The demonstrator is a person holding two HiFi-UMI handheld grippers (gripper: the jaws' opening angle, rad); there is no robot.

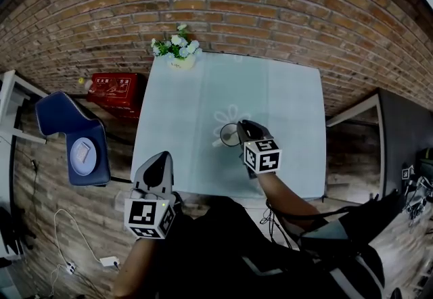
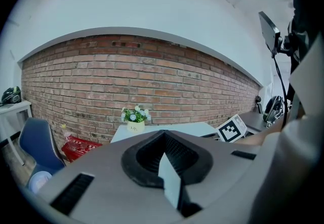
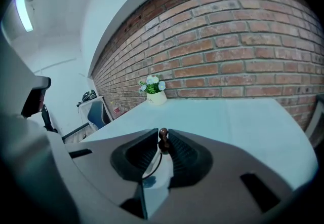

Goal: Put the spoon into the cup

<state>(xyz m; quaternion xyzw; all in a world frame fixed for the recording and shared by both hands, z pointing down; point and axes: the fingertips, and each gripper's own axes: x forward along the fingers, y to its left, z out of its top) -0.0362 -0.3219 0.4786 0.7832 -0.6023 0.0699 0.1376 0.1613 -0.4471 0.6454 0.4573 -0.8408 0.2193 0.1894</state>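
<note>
While my right tongs (image 3: 163, 141) grip the thin spoon (image 3: 162, 135) by its brown knobbed handle end, its long axis hangs steeply down from the tips, toward the round white cup (image 1: 228, 135) directly beneath them. My left tongs (image 2: 164, 134), clenched on nothing, sit well apart, farther from it.

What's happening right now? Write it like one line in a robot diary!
step: spoon to cup, not yet released | right gripper: shut on spoon, over cup | left gripper: shut, empty, at table edge
</note>
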